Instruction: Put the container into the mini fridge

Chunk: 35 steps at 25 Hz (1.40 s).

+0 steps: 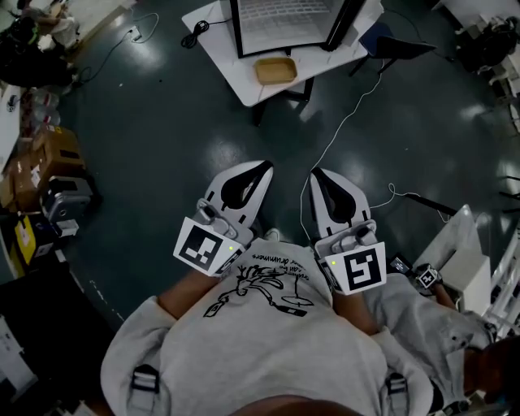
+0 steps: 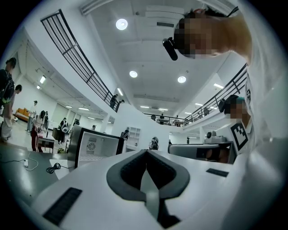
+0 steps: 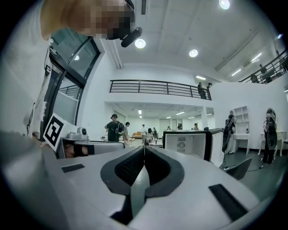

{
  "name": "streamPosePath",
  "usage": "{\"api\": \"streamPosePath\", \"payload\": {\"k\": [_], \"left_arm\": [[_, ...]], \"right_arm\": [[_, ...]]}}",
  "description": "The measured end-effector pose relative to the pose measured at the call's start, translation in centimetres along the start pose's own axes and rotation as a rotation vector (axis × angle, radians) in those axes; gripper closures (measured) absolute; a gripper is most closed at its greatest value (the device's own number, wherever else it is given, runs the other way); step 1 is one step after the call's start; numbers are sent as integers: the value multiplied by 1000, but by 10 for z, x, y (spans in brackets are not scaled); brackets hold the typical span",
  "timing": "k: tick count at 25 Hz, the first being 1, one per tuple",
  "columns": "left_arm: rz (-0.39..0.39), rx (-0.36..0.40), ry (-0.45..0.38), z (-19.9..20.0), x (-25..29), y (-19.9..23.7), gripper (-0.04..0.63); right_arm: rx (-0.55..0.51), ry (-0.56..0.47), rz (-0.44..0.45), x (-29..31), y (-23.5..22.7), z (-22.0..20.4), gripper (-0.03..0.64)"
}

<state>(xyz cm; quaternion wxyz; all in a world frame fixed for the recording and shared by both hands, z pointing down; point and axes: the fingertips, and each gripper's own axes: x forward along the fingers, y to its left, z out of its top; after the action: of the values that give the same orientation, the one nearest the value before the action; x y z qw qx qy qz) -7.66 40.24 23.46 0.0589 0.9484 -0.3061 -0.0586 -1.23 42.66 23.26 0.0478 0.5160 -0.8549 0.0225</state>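
In the head view a shallow tan container [image 1: 275, 71] sits on a white table [image 1: 236, 77], just in front of the open mini fridge [image 1: 284, 24] with its white inside and wire shelf. Both grippers are held close to the person's chest, far from the table, pointing toward it. The left gripper [image 1: 264, 166] is shut and empty, and so is the right gripper [image 1: 317, 173]. In the left gripper view the jaws [image 2: 146, 152] meet with nothing between them, and the fridge [image 2: 94, 146] stands beyond. In the right gripper view the jaws [image 3: 144, 147] are likewise closed, with the fridge [image 3: 186, 143] ahead.
Dark floor lies between the person and the table. A white cable [image 1: 341, 130] trails across it. Cardboard boxes [image 1: 49, 158] and gear stand at the left, a dark chair [image 1: 398, 49] by the table's right, white furniture [image 1: 463, 252] at the right. People [image 3: 112, 128] stand far off.
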Motion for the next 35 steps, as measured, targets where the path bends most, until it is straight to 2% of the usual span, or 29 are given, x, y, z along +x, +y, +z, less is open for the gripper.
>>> {"api": "streamPosePath", "payload": {"k": [3, 11, 19, 27, 35], "left_arm": [[-5, -15, 3, -1, 14, 26, 578], [-31, -18, 10, 3, 44, 104, 578], [-35, -26, 4, 8, 62, 166, 578], [-20, -37, 10, 4, 66, 195, 578], [-14, -49, -3, 5, 87, 205, 578]], "right_arm": [[-6, 20, -2, 27, -9, -1, 589], [-22, -20, -53, 114, -30, 16, 589], [-36, -9, -47, 181, -36, 20, 589], [-38, 24, -48, 211, -41, 14, 589], [-43, 26, -39, 226, -60, 14, 589]]}}
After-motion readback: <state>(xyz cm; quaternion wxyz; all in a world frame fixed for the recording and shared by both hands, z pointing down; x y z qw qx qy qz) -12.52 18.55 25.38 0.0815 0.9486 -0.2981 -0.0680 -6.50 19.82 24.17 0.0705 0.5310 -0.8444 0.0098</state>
